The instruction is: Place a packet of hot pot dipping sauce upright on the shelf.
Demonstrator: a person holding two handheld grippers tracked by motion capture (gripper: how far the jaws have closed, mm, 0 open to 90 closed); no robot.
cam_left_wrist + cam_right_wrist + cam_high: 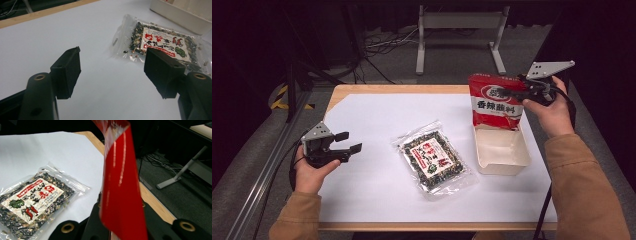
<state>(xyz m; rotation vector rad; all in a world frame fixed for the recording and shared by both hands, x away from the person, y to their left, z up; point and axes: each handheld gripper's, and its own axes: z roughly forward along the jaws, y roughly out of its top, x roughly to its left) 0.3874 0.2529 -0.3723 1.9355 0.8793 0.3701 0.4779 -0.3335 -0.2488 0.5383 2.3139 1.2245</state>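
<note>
My right gripper (523,91) is shut on the upper right edge of a red packet (496,102) with white lettering, which hangs upright over the far end of a white box (504,162). In the right gripper view the red packet (120,185) rises edge-on from between the closed jaws. A clear bag of dark dried mix with a red and white label (433,160) lies flat at the middle of the table. My left gripper (349,142) hovers at the left, open and with nothing in it, pointing toward that bag (160,42).
White paper (377,120) covers a wooden table (362,89). Beyond its far edge stands a grey metal stand (459,35) among cables on the floor. The white box (180,15) sits past the bag in the left gripper view.
</note>
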